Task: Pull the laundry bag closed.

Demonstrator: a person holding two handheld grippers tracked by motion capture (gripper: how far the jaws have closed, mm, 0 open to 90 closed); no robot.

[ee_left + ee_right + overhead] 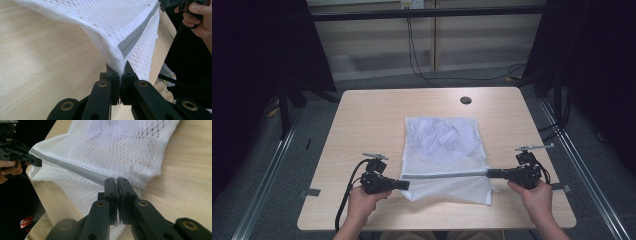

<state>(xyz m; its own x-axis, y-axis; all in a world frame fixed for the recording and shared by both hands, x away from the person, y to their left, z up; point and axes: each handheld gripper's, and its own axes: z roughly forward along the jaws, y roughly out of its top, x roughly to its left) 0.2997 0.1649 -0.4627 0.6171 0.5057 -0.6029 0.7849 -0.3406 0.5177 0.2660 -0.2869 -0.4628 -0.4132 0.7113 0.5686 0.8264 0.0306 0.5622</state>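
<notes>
A white mesh laundry bag (444, 150) with a grey zipper band (447, 175) lies on the wooden table (362, 120), its near part lifted and stretched between two grippers. My left gripper (407, 185) is shut on the bag's left end, where the grey band meets the white mesh (120, 50). My right gripper (488, 173) is shut on the zipper band's right end (100, 178). In the left gripper view my left gripper (121, 67) pinches the fabric corner. In the right gripper view my right gripper (117, 181) clamps the band, and the other gripper (30, 158) holds the far end.
A dark round hole (465, 100) sits near the table's far edge. Cables (422, 60) hang and run along the floor behind the table. Metal rails (267, 170) flank the table on both sides. Bare wood lies left of the bag.
</notes>
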